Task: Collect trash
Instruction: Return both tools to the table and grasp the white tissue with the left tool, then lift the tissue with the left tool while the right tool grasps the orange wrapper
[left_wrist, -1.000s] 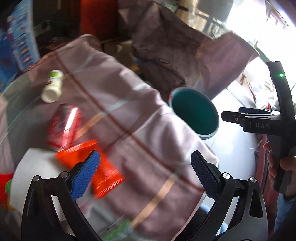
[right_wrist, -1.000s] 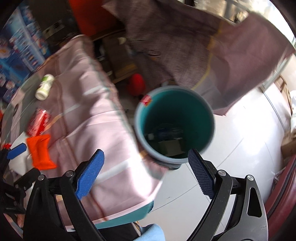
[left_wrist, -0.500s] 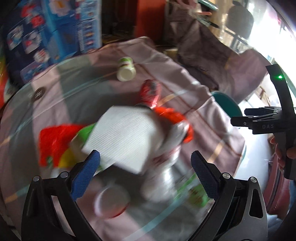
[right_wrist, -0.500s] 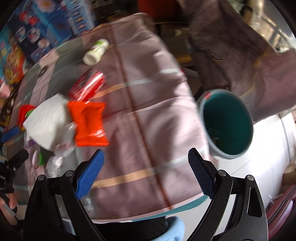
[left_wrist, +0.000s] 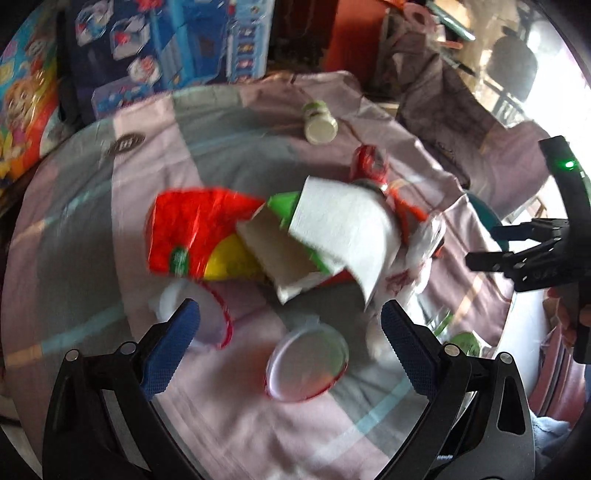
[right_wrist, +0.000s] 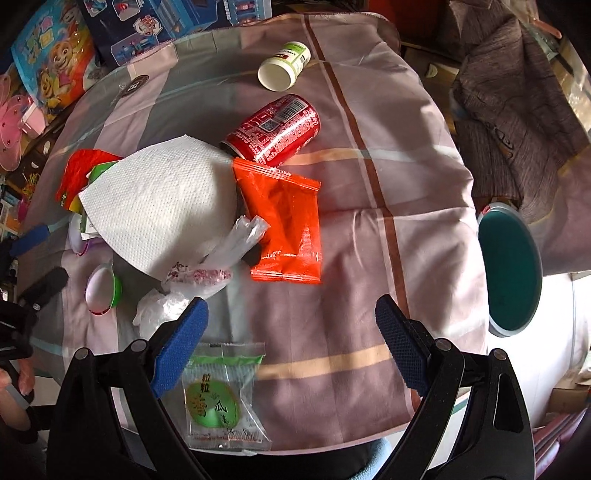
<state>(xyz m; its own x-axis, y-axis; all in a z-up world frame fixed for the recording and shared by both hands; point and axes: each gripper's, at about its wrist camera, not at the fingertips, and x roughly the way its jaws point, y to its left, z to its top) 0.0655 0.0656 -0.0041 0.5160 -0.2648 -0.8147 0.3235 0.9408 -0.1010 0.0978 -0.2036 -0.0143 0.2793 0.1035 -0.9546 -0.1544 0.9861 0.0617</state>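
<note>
Trash lies on a round table under a pink cloth (right_wrist: 369, 229): a red soda can (right_wrist: 275, 129), an orange packet (right_wrist: 286, 221), a white paper towel (right_wrist: 155, 199), crumpled clear plastic (right_wrist: 207, 266), a white-and-green bottle (right_wrist: 284, 66), a small clear lid (right_wrist: 101, 290) and a green snack packet (right_wrist: 218, 398). My right gripper (right_wrist: 291, 339) is open and empty, hovering above the table's near edge. My left gripper (left_wrist: 288, 339) is open and empty above a clear lid (left_wrist: 306, 365), near the paper towel (left_wrist: 340, 225) and a red-yellow wrapper (left_wrist: 192, 232).
A teal bin (right_wrist: 511, 269) stands on the floor to the right of the table. Toy boxes (left_wrist: 166, 44) stand behind the table. A grey cloth (right_wrist: 517, 99) is draped at the back right. The right gripper's body (left_wrist: 535, 254) shows at the left view's right edge.
Both grippers swung left from over the teal bin to over the trash on the table. Both stayed open and empty.
</note>
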